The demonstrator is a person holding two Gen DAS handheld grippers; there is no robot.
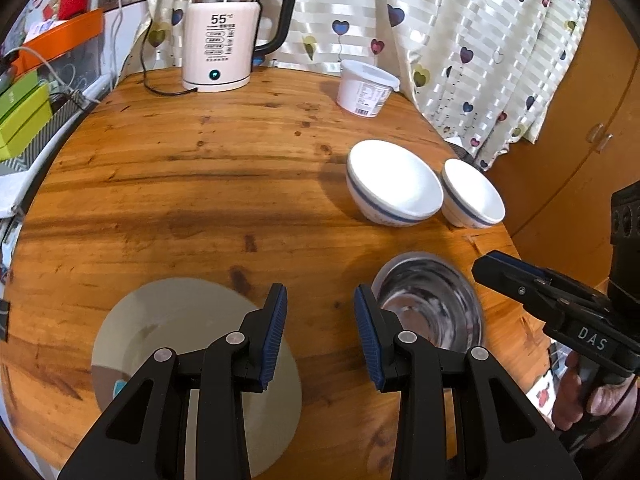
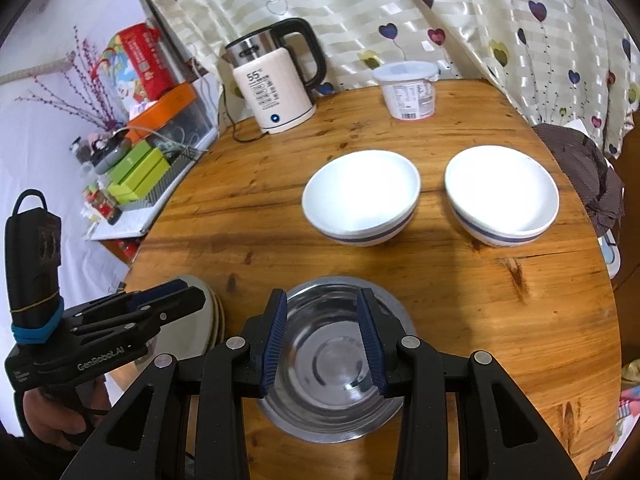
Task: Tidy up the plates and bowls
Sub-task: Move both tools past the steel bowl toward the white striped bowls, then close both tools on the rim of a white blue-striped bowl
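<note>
Left wrist view: the left gripper hangs with jaws apart and empty, a plate at 7 o'clock and a steel bowl at 4 o'clock. Right wrist view: the right gripper, jaws apart, hovers over that bowl, seemingly not touching; two white bowls sit at 12 o'clock, side by side on the table.

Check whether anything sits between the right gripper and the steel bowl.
Nothing visible does. The right gripper hangs open straight above the steel bowl, with only air between its pads and the bowl. The left gripper is off to the side over the plate, and the two white bowls lie farther back.
</note>
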